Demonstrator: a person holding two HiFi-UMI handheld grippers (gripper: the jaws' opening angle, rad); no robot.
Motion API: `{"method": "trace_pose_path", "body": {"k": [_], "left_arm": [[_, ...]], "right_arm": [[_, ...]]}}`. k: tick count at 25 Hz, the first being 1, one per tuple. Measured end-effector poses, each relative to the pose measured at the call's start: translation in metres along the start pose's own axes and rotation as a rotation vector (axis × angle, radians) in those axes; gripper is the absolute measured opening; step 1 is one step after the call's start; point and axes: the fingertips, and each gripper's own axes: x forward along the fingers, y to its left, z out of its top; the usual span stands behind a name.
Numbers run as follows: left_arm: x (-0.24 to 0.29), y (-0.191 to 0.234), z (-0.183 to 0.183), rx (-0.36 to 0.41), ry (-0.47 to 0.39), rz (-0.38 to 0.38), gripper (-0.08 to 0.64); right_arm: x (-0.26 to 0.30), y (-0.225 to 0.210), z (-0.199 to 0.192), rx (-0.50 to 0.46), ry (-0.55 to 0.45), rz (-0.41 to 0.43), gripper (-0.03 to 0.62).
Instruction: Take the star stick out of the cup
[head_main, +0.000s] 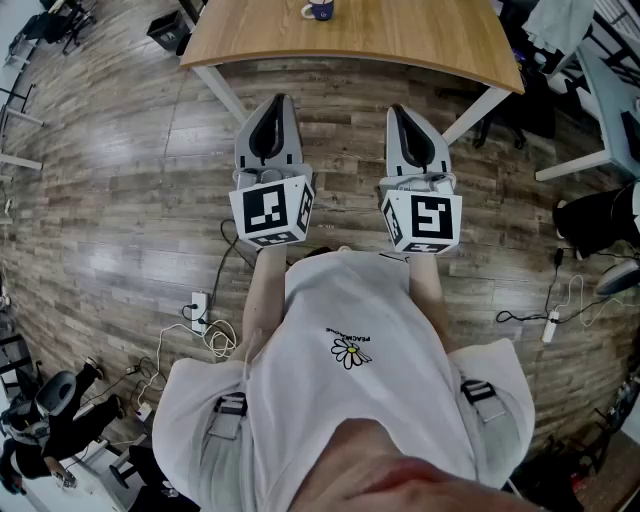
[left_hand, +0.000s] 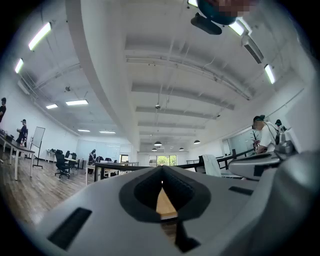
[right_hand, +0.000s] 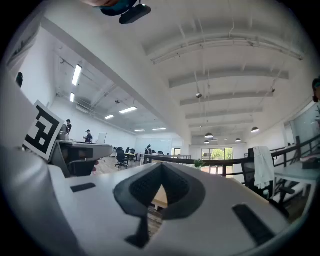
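One table (head_main: 420, 35) lies well ahead of you. Your left gripper (head_main: 278, 100) and right gripper (head_main: 399, 110) are both pressed together, empty. The cup (head_main: 318, 10) sits on it; no star stick shows. Approach not begun: step closer, then spread one gripper's jaws

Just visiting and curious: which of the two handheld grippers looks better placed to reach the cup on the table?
Left, though only slightly. The cup stands far ahead on the table, a little closer to the line of the left gripper than to the right gripper. Both are shut and empty.
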Motion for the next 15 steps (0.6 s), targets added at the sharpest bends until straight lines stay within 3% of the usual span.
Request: {"method": "trace_pose_path", "body": {"k": [11, 15], "left_arm": [[0.0, 0.0008, -0.0046, -0.004, 0.011, 0.015, 0.015], [0.0027, -0.0001, -0.0047, 0.0, 0.011, 0.013, 0.015]], "right_arm": [[0.0013, 0.0014, -0.0057, 0.036, 0.001, 0.039, 0.006], [0.0037, 0.0049, -0.0005, 0.103, -0.031, 0.102, 0.006]]}}
